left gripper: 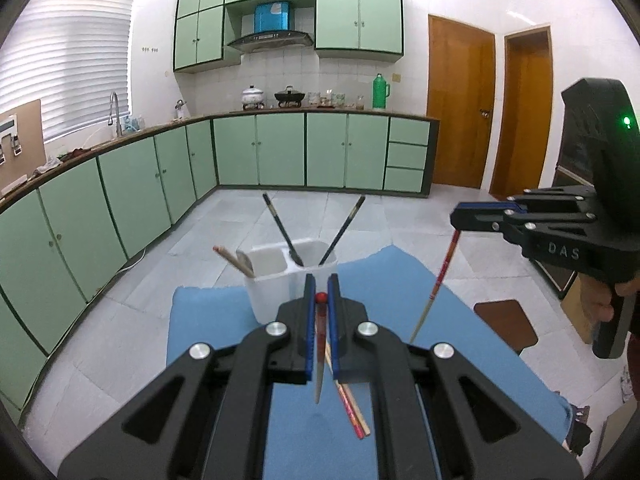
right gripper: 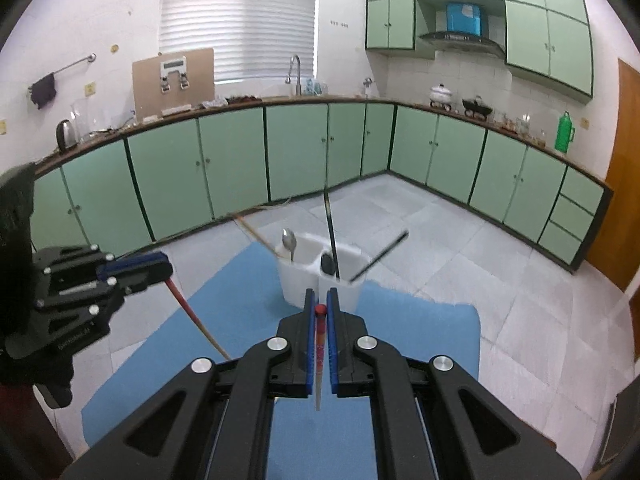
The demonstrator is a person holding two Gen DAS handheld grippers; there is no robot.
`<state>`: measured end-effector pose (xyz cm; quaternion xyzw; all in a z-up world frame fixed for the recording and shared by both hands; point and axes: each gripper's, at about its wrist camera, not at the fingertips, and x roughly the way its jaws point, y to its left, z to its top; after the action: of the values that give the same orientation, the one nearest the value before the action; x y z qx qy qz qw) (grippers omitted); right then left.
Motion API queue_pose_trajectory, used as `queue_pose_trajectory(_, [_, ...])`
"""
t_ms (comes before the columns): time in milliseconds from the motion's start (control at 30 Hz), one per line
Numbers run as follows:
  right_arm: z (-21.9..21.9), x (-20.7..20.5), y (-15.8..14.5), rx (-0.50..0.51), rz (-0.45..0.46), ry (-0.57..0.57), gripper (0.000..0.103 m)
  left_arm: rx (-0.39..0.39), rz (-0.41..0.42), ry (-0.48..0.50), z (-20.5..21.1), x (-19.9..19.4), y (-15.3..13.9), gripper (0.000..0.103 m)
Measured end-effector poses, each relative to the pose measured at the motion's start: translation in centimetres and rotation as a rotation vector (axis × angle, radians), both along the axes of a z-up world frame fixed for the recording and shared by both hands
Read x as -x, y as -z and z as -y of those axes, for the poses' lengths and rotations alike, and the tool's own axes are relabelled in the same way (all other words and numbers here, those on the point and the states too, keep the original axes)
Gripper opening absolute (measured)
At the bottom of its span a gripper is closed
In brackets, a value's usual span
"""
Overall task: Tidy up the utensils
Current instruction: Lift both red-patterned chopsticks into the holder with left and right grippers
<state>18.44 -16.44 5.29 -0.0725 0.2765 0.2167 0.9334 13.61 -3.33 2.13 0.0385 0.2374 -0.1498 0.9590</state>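
A blue worktop [left gripper: 208, 312] carries the things, its surface plain and matte, with grey floor tiles [left gripper: 120, 320] around it. Near its far edge, about midway along, stands a white two-compartment holder [left gripper: 272, 280]. Closer to the near edge two red-and-tan chopsticks [left gripper: 352, 408] lie flat on the blue surface, side by side and touching.

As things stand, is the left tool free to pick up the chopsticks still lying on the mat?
Probably not yet: the left tool is already shut on a red chopstick, so the pair on the mat must wait, though nothing covers them.
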Motion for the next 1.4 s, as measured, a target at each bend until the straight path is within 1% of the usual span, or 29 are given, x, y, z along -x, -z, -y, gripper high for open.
queue_pose_trajectory(67, [-0.2, -0.4, -1.3, -0.003, 0.033, -0.001, 0.005, -0.001, 0.023, 0.000, 0.0, -0.5, -1.0, 0.005])
queue_pose_trajectory(200, [-0.5, -1.9, -4.2, -0.023, 0.115, 0.013, 0.005, -0.018, 0.094, -0.006, 0.3, -1.9, -3.5, 0.005])
queue_pose_trajectory(300, [-0.8, -3.9, -6.1, -0.053, 0.161, 0.035, 0.005, -0.018, 0.147, -0.018, 0.5, -3.4, -5.6, 0.005])
queue_pose_trajectory(333, [-1.0, -4.7, -6.7, -0.060, 0.190, 0.049, 0.005, -0.015, 0.162, -0.023, 0.5, -4.1, -6.2, 0.005])
queue_pose_trajectory(467, [-1.2, -7.8, -7.8, -0.115, 0.237, 0.065, 0.005, -0.019, 0.226, -0.040, 0.9, -6.6, -8.2, 0.005])
queue_pose_trajectory(567, [-1.5, -10.2, -7.8, -0.130, 0.259, 0.086, 0.005, -0.009, 0.250, -0.047, 1.2, -8.8, -8.6, 0.005])
queue_pose_trajectory(700, [-2.0, -13.4, -6.4, -0.143, 0.243, 0.101, 0.005, 0.028, 0.230, -0.069, 1.1, -12.4, -7.2, 0.005])
queue_pose_trajectory(867, [-2.1, -16.5, -3.3, -0.159, 0.216, 0.122, 0.005, 0.042, 0.187, -0.103, 0.8, -16.6, -3.5, 0.005])
queue_pose_trajectory(933, [-1.8, -17.6, -1.9, -0.176, 0.185, 0.126, 0.005, 0.054, 0.148, -0.106, 0.6, -18.1, -2.0, 0.005])
queue_pose_trajectory(1067, [-1.6, -19.0, 0.6, -0.174, 0.121, 0.130, 0.005, 0.054, 0.072, -0.104, 0.2, -20.1, 0.3, 0.005])
queue_pose_trajectory(1167, [-1.6, -19.3, 2.3, -0.158, 0.079, 0.121, 0.006, 0.050, 0.044, -0.106, -0.4, -20.8, 1.5, 0.007])
queue_pose_trajectory(1233, [-1.4, -19.0, 3.0, -0.155, 0.062, 0.117, 0.008, 0.049, 0.032, -0.104, -0.6, -20.8, 1.8, 0.013])
queue_pose_trajectory(1267, [-1.3, -18.7, 3.3, -0.154, 0.062, 0.120, 0.009, 0.050, 0.030, -0.105, -0.8, -20.6, 1.9, 0.023])
queue_pose_trajectory(1300, [-1.0, -18.2, 3.4, -0.158, 0.068, 0.123, 0.014, 0.054, 0.031, -0.106, -1.0, -20.4, 2.0, 0.032])
queue_pose_trajectory(1333, [-0.7, -17.6, 3.4, -0.167, 0.077, 0.129, 0.022, 0.056, 0.033, -0.109, -1.2, -20.0, 2.0, 0.035])
queue_pose_trajectory(1367, [-0.5, -17.2, 3.3, -0.172, 0.086, 0.136, 0.027, 0.059, 0.036, -0.110, -1.3, -19.3, 1.9, 0.037])
queue_pose_trajectory(1400, [-0.1, -16.5, 3.1, -0.174, 0.100, 0.147, 0.035, 0.060, 0.039, -0.108, -1.6, -18.9, 1.8, 0.041])
